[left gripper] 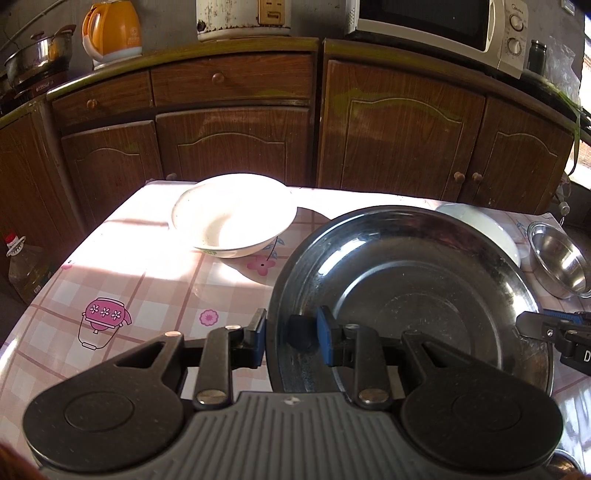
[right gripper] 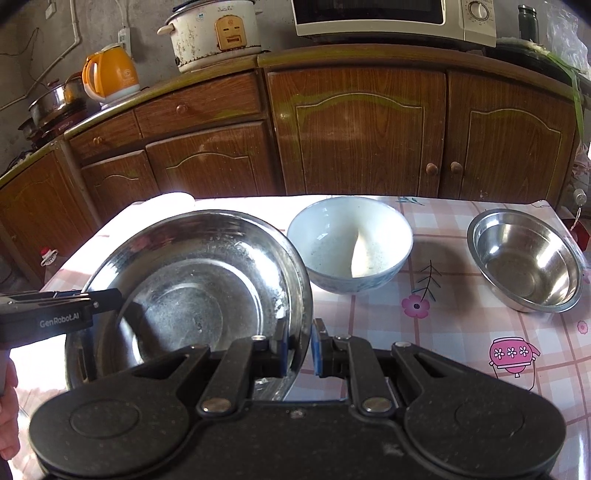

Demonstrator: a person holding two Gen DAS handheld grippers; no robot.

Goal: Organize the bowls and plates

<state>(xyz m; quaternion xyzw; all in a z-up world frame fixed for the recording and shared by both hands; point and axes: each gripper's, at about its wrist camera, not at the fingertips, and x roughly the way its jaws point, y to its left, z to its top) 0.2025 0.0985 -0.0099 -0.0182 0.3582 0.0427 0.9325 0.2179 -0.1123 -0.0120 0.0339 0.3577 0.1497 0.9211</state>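
Observation:
A large steel plate (left gripper: pixel 406 280) is held tilted above the pink checked table, between both grippers. My left gripper (left gripper: pixel 291 334) straddles its left rim, jaws wide, apparently not clamped. My right gripper (right gripper: pixel 299 349) is shut on the plate's right rim (right gripper: pixel 207 280). The right gripper's tip also shows in the left wrist view (left gripper: pixel 532 326), and the left gripper's in the right wrist view (right gripper: pixel 107 299). A white shallow bowl (left gripper: pixel 232 216) sits at the table's far left. A white-blue bowl (right gripper: pixel 349 243) and a small steel bowl (right gripper: pixel 524 258) sit to the right.
Brown wooden cabinets (right gripper: pixel 354 125) stand behind the table, bearing an orange kettle (right gripper: pixel 110 74), a rice cooker (right gripper: pixel 214 33) and a microwave (right gripper: pixel 395 18). An oil bottle (left gripper: pixel 22 266) stands on the floor at the left. The table's far edge (right gripper: pixel 258 201) is close to the cabinets.

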